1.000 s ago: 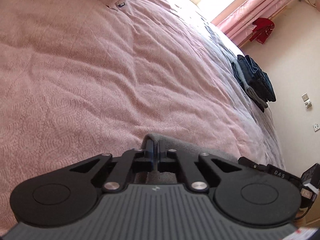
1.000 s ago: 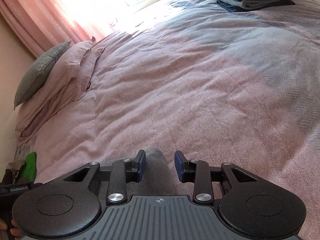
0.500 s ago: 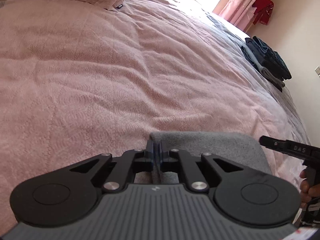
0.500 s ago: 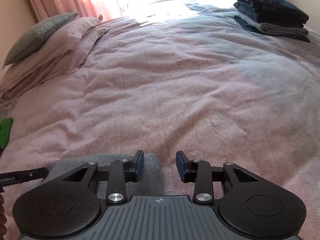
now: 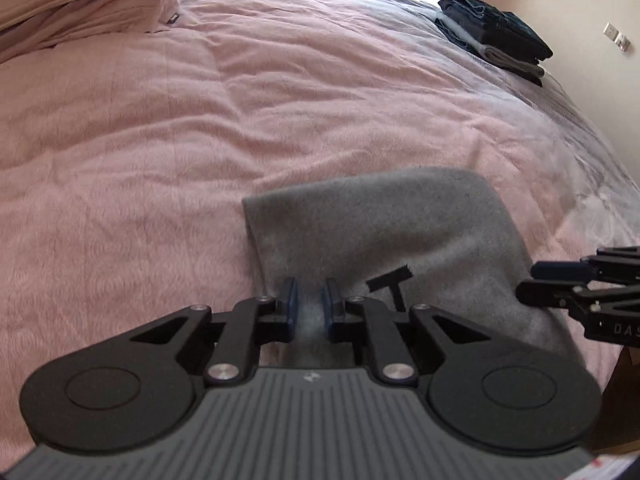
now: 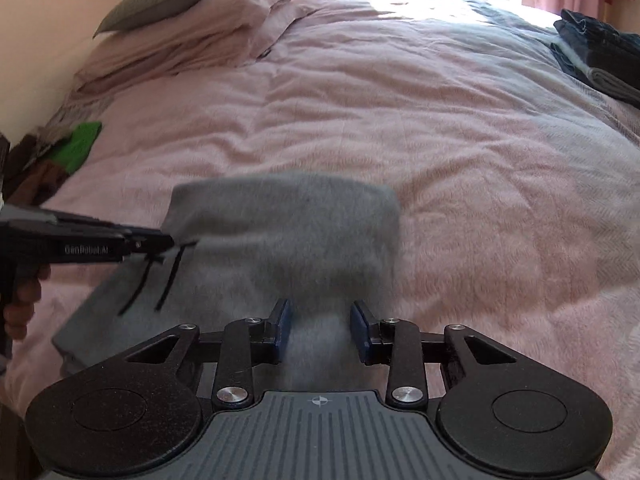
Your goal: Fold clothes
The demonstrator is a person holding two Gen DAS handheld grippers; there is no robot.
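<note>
Two tools are on one grey sweatshirt (image 5: 384, 232), which lies near the front edge of the bed on the pink duvet (image 5: 160, 160), its far half already doubled toward me so a rounded fold faces the pillows (image 6: 208, 36). My left tool (image 5: 308, 304) has its blue pads a small gap apart with grey cloth showing between them; from the right wrist view it sits at the garment's left edge, just by the black drawcords (image 6: 160, 280), but I cannot tell from either view whether it truly bites the cloth or merely straddles it. My right tool (image 6: 320, 332) is spread wide, pads clear of the fabric, hovering over the near right part of the garment. I judge the step in hand is to take the near edge with both tools for the next fold. To do it well I would lower the right tool until both pads bracket all the layers, then close firmly, matching the height of the left so the edge lifts level. The drawcords could snag or trail out, so I would tuck them inside. A soft knit like this will sag between the grips, so keep it taut. The folded stack of dark jeans (image 6: 600, 52) stands well apart at the far right corner.
</note>
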